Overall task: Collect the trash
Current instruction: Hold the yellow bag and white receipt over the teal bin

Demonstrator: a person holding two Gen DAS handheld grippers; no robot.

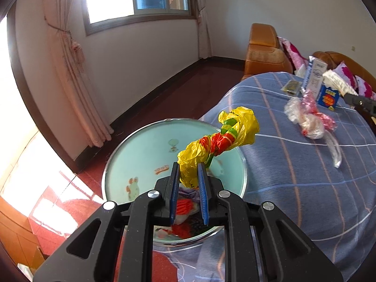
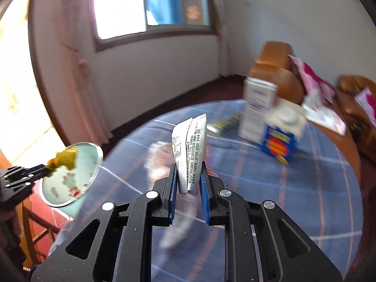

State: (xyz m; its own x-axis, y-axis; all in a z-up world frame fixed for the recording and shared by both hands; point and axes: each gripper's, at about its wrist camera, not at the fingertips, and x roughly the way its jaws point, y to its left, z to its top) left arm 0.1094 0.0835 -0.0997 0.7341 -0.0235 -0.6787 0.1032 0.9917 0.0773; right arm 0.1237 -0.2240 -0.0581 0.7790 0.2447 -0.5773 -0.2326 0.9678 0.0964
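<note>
My left gripper is shut on a crumpled yellow, red and green plastic bag and holds it over a round pale-green basin that has wrappers in its near part. The basin also shows in the right wrist view. My right gripper is shut on a white printed wrapper and holds it above the blue plaid tablecloth. A clear and pink plastic bag lies on the cloth.
A white carton and a blue box stand at the table's far side, with a small dark packet next to them. Orange sofas with pink cushions stand behind. Red tile floor lies at the left.
</note>
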